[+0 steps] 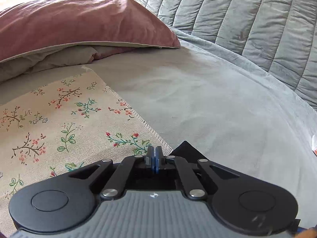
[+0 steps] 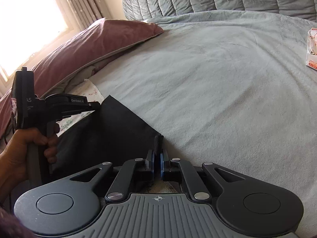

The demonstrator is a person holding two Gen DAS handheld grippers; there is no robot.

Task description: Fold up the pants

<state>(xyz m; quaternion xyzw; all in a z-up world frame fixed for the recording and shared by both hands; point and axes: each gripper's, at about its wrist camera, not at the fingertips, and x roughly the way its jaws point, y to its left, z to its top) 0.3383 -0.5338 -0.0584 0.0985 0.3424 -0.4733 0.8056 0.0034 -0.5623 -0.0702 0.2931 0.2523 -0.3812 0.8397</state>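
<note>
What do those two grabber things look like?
Both are alike. The right gripper has black metal link arms with silver rivets, round black discs on either side, a grey ribbed plate with a small crosshair mark, and blue pads on its jaws. The left gripper matches. Seen from the side, it has a black pistol-style handle, white "GenRobot.AI" lettering and a thin cable.

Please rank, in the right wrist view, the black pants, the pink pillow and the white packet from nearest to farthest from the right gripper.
1. Black pants: a fold sits between the right gripper pads.
2. White packet: far right edge.
3. Pink pillow: upper left; close to the packet's rank.
</note>
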